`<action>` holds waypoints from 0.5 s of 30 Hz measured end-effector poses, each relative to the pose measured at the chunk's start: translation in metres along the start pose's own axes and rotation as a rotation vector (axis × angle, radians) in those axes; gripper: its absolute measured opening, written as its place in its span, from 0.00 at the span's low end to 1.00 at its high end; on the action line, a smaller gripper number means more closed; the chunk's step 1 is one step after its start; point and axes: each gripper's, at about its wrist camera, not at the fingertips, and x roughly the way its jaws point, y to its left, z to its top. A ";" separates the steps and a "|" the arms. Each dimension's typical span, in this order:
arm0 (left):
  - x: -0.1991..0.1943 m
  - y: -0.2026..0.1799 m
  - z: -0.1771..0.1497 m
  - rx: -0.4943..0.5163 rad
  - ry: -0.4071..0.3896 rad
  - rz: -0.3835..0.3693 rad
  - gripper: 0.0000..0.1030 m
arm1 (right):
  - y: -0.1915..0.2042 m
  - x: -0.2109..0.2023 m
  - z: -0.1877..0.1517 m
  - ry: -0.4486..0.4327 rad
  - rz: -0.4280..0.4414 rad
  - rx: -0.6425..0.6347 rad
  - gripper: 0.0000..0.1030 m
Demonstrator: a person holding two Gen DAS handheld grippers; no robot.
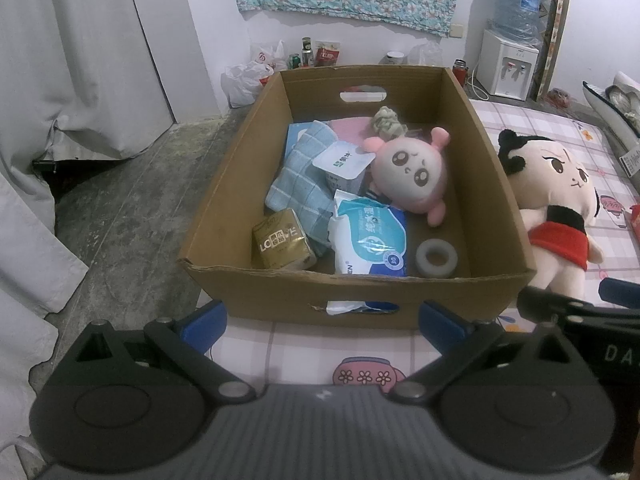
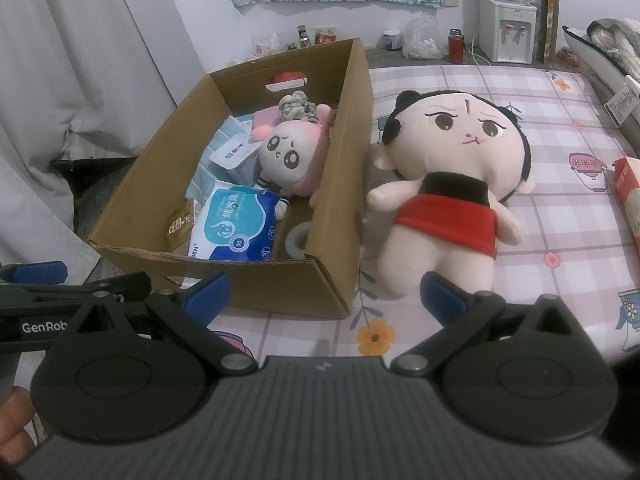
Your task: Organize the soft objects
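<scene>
Both tools gape empty; big doll lies beyond right tool.

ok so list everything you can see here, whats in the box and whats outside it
brown cardboard box: 1, on the pink checked bed sheet
small pink and white plush toy: 1, in the box, right side
blue checked towel: 1, in the box, left
blue and white wet wipes pack: 1, in the box, front
gold packet: 1, box front left corner
grey foam ring: 1, box front right corner
white sealed cup: 1, on the towel
grey-green scrunched fabric: 1, back of the box
large cream plush doll with black hair and red skirt: 1, on the sheet, right of the box
white water dispenser: 1, by the far wall
left gripper: open, empty
right gripper: open, empty
</scene>
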 end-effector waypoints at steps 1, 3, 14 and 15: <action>0.000 0.001 0.000 0.000 0.000 0.000 1.00 | 0.000 0.000 0.000 0.000 0.000 0.001 0.99; 0.000 0.000 0.000 0.000 0.000 0.001 1.00 | 0.000 0.000 0.000 0.000 0.000 0.000 0.99; 0.000 0.000 0.000 0.001 0.000 0.001 1.00 | -0.001 0.000 0.000 0.001 -0.001 0.002 0.99; 0.000 0.000 0.000 0.000 0.000 0.001 1.00 | -0.001 0.000 0.000 0.001 -0.002 0.001 0.99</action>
